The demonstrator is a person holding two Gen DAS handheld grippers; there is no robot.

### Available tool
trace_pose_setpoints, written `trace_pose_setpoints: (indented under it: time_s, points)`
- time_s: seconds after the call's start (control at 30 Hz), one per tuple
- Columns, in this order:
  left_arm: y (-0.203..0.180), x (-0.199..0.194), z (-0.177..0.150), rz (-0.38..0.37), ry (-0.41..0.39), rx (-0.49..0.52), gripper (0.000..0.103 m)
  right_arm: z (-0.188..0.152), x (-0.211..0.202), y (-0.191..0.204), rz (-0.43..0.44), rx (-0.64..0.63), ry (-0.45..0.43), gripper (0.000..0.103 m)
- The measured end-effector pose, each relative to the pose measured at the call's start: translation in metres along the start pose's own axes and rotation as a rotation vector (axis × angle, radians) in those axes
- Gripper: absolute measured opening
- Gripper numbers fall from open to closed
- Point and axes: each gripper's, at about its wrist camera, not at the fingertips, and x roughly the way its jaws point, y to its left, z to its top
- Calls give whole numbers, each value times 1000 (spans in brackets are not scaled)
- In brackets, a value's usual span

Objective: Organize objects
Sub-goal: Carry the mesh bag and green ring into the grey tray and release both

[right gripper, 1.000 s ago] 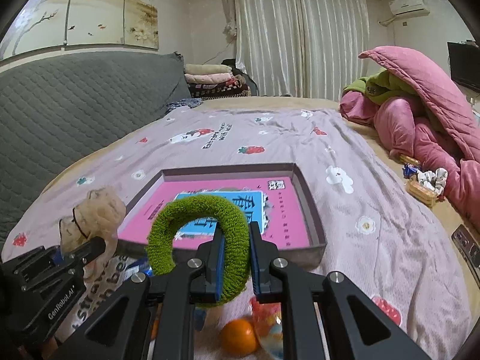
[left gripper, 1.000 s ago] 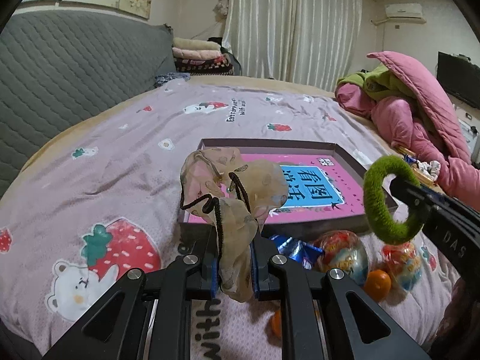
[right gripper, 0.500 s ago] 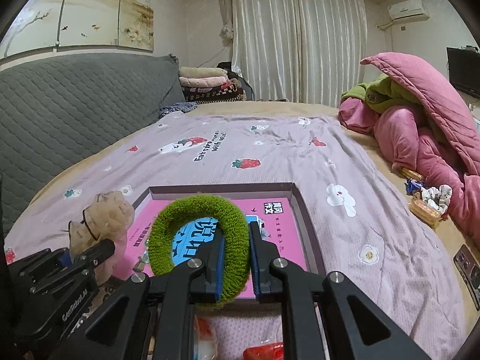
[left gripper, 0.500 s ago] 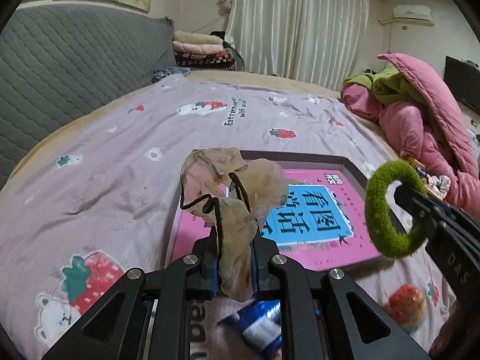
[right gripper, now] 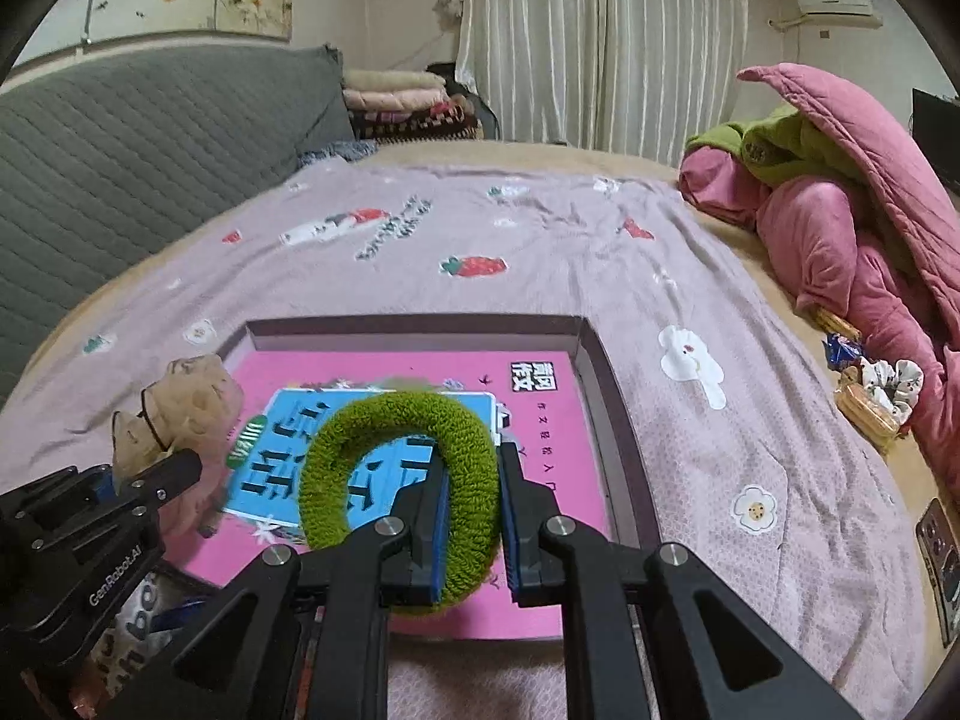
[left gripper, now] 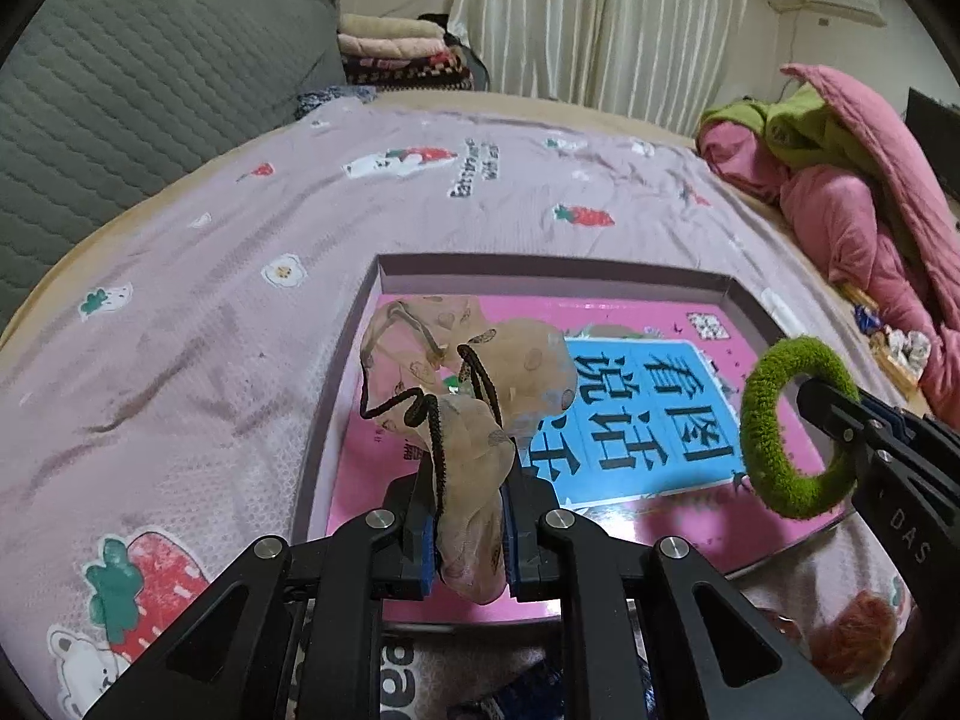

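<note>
My left gripper (left gripper: 465,531) is shut on a sheer beige scrunchie (left gripper: 474,378) with a black cord, held above the near left part of a shallow grey box (left gripper: 540,267) whose floor is a pink and blue printed sheet. My right gripper (right gripper: 471,531) is shut on a fuzzy green scrunchie (right gripper: 402,462), which hangs over the near middle of the same box (right gripper: 594,360). From the left wrist the green scrunchie (left gripper: 774,432) shows at the right; from the right wrist the beige scrunchie (right gripper: 186,402) shows at the left.
The box lies on a pink strawberry-print bedspread (left gripper: 210,312). A rumpled pink quilt (right gripper: 852,222) is piled at the right, with snack packets (right gripper: 864,384) beside it. A grey quilted headboard (right gripper: 120,138) stands at the left. Small items (left gripper: 852,630) lie below the box's near edge.
Both grippers have moved forward over the box, each still holding its scrunchie. The box has come nearer, and the eggs and orange in front of it have slid almost out of view.
</note>
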Motion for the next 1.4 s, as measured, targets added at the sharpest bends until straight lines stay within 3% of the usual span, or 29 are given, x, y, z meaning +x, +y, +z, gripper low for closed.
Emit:
trace_pose_setpoints:
  time_s: [0.33, 1.0, 1.1, 1.27, 1.4]
  points:
    - [-1, 17, -3, 7, 65, 6, 17, -7, 28, -17, -37, 49, 123, 15]
    - [0, 14, -7, -4, 94, 8, 24, -11, 24, -17, -40, 59, 143, 16]
    - [-1, 12, -7, -9, 98, 11, 28, -10, 22, -17, -47, 50, 133, 18]
    - [0, 7, -8, -16, 93, 11, 39, -10, 17, -18, -57, 54, 118, 36]
    - [3, 6, -10, -25, 102, -3, 46, -11, 12, -19, -62, 58, 102, 37]
